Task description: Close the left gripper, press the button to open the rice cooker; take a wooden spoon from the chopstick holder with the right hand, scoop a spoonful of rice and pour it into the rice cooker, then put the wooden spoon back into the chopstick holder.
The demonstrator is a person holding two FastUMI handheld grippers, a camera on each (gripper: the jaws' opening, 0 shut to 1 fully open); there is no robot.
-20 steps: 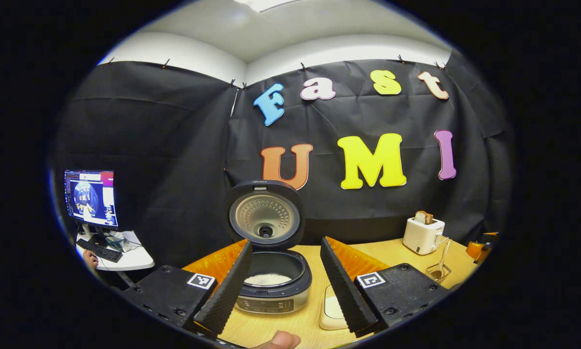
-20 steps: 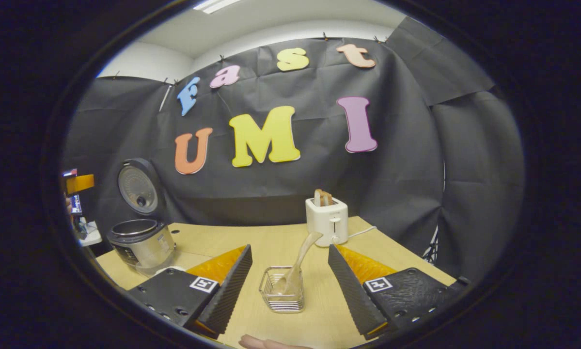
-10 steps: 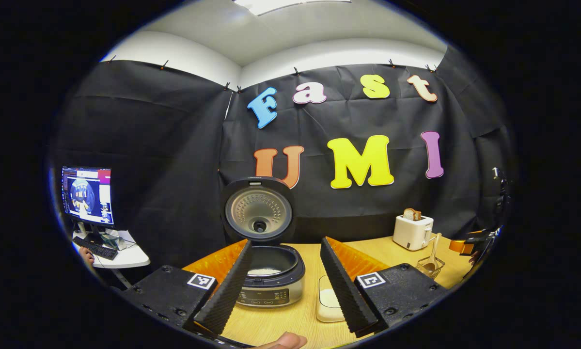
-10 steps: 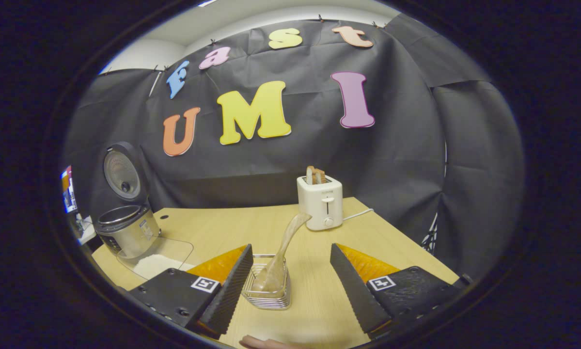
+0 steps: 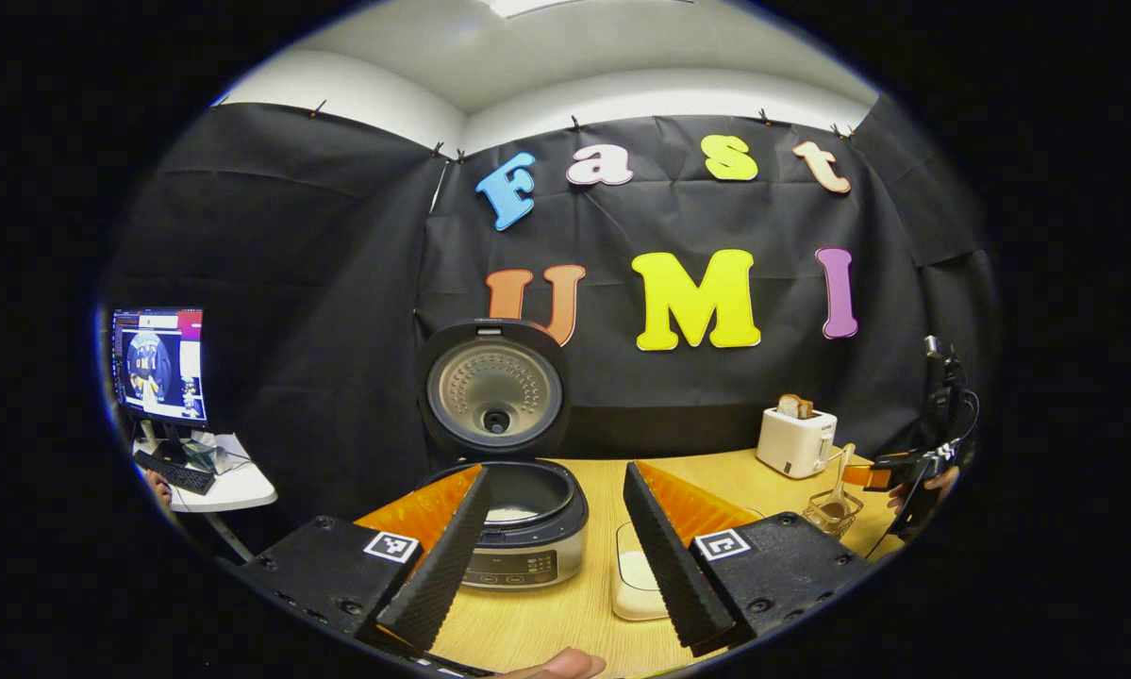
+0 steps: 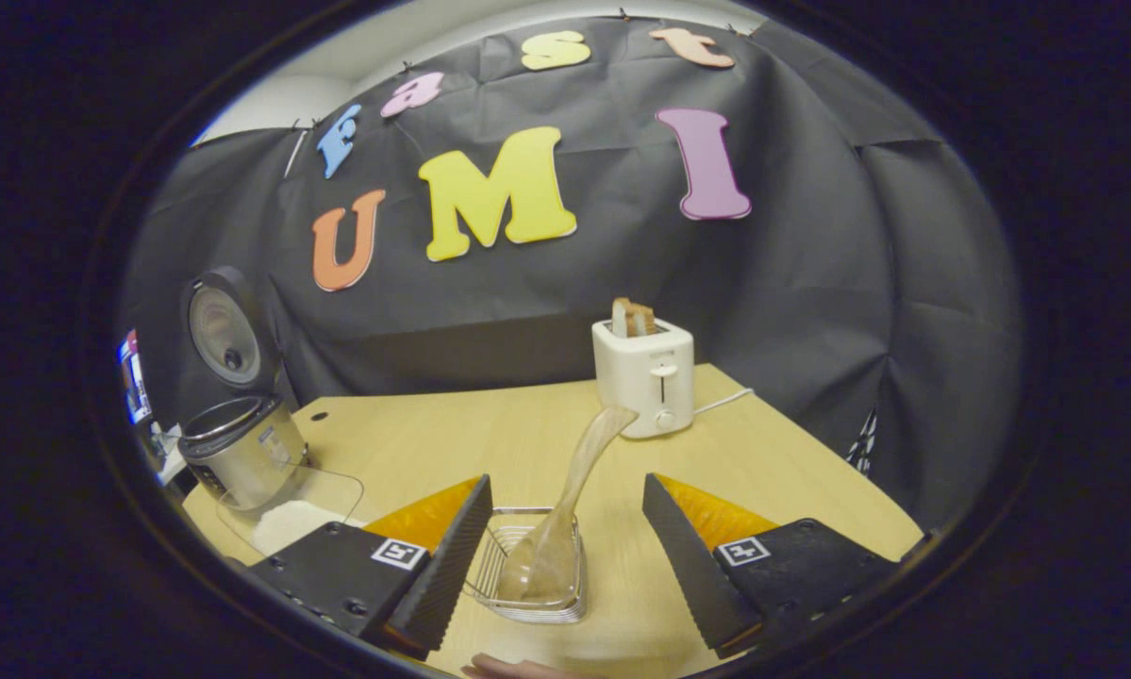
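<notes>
Rice cooker [image 5: 518,528] is standing on the wooden table [image 5: 574,613] with its lid [image 5: 494,387] raised upright, and some white rice is showing inside the pot. In the left gripper view it is now sitting a little farther away than half a second ago, and the left gripper [image 5: 551,556] is hanging in front of it with its jaws spread wide and nothing between them; before, the cooker was looking slightly bigger between the fingers. A clear tray of rice [image 5: 636,580] is lying just beside the cooker, on its right in this view. In the right gripper view the wooden spoon [image 6: 565,514] is standing tilted in the chopstick holder [image 6: 532,575], its bowl down in the wire basket and its handle leaning up toward the white toaster [image 6: 645,377], where the toast is sticking out. The right gripper [image 6: 565,566] is also wide open and holding nothing, and the holder is lying between its fingers, not touching them. Compared with the earlier frame, the holder and spoon are appearing larger and lower, so this gripper is coming closer to them. In the left gripper view the right gripper is showing far off at the right edge, near the holder [image 5: 829,509]. A monitor [image 5: 159,363] is glowing on a small side table at the left.
</notes>
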